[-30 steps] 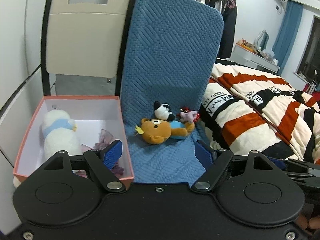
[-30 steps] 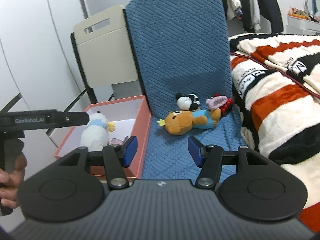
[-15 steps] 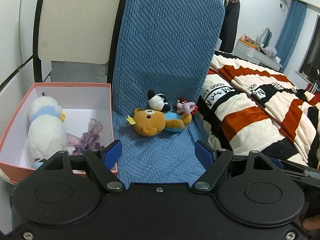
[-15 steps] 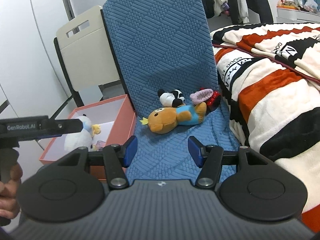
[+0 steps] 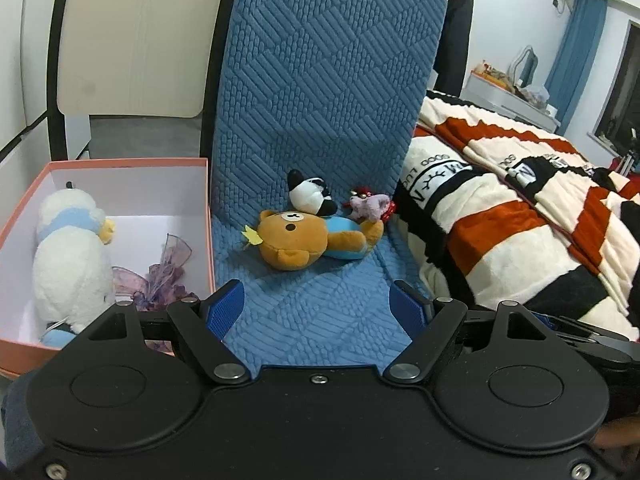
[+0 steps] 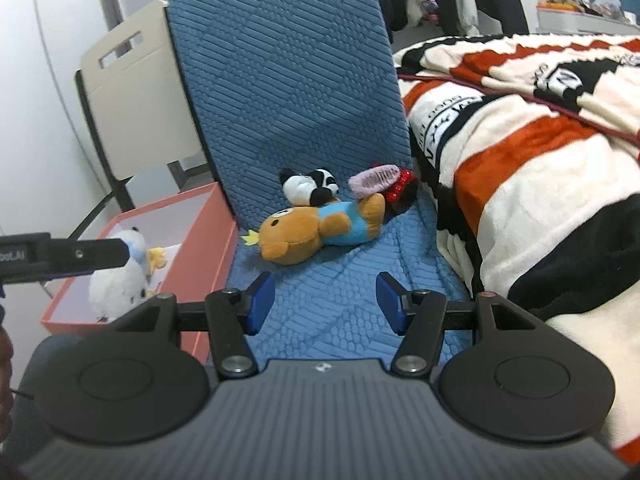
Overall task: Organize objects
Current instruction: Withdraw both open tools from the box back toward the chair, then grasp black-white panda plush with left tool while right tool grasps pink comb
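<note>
A brown bear plush [image 5: 304, 236] [image 6: 316, 232] in a blue shirt lies on the blue chair seat [image 5: 320, 312] [image 6: 344, 300]. A black and white panda plush [image 5: 310, 198] [image 6: 310, 188] and a small pink and red toy [image 5: 370, 208] [image 6: 384, 184] lie behind it. A pink box [image 5: 40, 354] [image 6: 208, 232] on the left holds a white duck plush [image 5: 72, 256] [image 6: 120, 276] and a purple ribbon [image 5: 160, 276]. My left gripper [image 5: 316, 312] and right gripper [image 6: 324, 302] are both open and empty, short of the bear.
A bed with a striped red, black and cream blanket [image 5: 520, 220] [image 6: 540, 140] borders the chair on the right. A cream chair back [image 5: 132, 40] [image 6: 128, 100] stands behind the box. The left gripper's body [image 6: 60, 258] shows at the left of the right wrist view.
Both grippers have moved forward and closer to the toys on the chair seat. The jaws stayed open. The toys and box have not moved.
</note>
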Demonstrator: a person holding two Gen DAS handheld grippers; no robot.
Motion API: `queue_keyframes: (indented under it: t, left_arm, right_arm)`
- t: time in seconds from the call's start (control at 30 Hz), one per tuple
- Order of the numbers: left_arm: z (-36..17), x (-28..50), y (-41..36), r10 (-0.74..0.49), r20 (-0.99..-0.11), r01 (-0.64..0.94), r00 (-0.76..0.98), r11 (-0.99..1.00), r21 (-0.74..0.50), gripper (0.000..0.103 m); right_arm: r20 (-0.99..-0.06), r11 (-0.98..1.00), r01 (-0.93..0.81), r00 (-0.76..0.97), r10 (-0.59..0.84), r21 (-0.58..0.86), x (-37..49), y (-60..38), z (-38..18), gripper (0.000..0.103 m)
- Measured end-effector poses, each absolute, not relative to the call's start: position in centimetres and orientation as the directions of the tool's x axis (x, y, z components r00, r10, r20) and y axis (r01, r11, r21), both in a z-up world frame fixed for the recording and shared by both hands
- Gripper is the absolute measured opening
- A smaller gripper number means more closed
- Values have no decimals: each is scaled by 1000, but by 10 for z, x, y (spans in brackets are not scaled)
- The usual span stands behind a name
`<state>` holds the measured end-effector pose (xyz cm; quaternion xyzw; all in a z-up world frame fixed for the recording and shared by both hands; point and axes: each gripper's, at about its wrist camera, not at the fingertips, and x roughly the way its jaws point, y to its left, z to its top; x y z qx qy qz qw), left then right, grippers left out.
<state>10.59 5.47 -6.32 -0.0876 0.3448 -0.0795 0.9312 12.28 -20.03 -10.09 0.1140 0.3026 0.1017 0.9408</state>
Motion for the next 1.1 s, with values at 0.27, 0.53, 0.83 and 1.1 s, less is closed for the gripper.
queue_keyframes:
  t: [0.27, 0.53, 0.83, 1.1]
  left_arm:
    - [-96, 152, 43, -200, -644, 69, 738, 972, -223, 79]
    - [-122, 202, 31, -200, -667, 64, 718, 973, -222, 81]
    - [-142, 274, 21, -213, -668, 68, 713, 969, -237, 81]
    - [-154, 330, 18, -229, -677, 109, 699, 971, -215, 81]
  right_arm:
    - [-534, 929, -64, 803, 265, 365, 153, -208, -116, 59]
    - [-539, 884, -2, 792, 287, 467, 198, -216, -133, 60]
    - [-555, 834, 67, 775, 301, 547, 255, -226, -152, 61]
    - [-575, 796, 139, 764, 292, 589, 302, -231, -165, 61]
